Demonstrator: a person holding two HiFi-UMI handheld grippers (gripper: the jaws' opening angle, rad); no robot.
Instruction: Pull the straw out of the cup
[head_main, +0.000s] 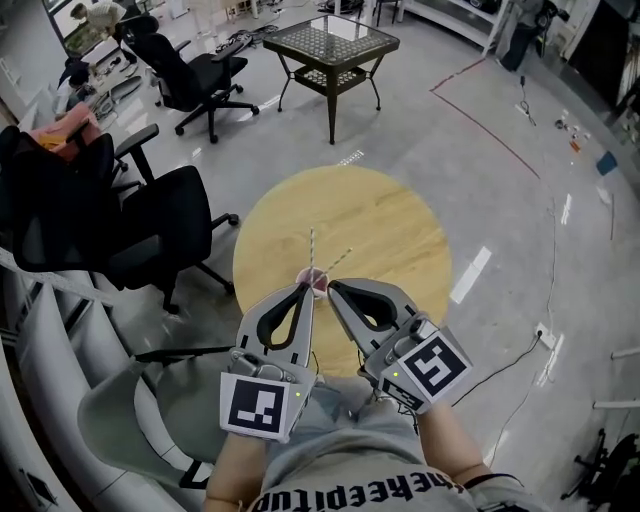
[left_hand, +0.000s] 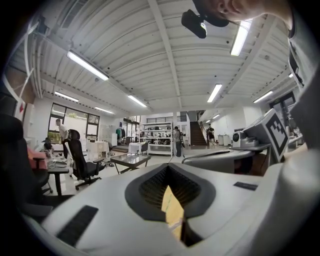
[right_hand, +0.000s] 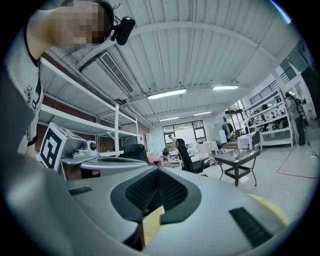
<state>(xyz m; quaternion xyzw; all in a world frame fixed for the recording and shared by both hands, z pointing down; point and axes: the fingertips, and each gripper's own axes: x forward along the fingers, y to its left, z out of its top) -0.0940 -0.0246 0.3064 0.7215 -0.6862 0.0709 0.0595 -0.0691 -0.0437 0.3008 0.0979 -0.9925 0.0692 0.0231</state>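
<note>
A small pink cup (head_main: 316, 283) stands on the round wooden table (head_main: 390, 225), near its front edge. Two striped straws stick out of the cup: one (head_main: 311, 248) upright, the other (head_main: 339, 260) leaning right. My left gripper (head_main: 304, 289) is shut, its tips touching or just short of the cup's left side. My right gripper (head_main: 334, 287) is shut too, its tips just right of the cup. Neither holds anything. In both gripper views the jaws (left_hand: 172, 200) (right_hand: 150, 210) lie pressed together, with only a sliver of tabletop showing through the gap. The cup is hidden there.
A black office chair (head_main: 150, 235) stands left of the table, and a grey chair (head_main: 125, 410) is at the lower left. A glass-topped side table (head_main: 332, 42) and another office chair (head_main: 195, 75) stand farther back. Cables run across the floor at the right.
</note>
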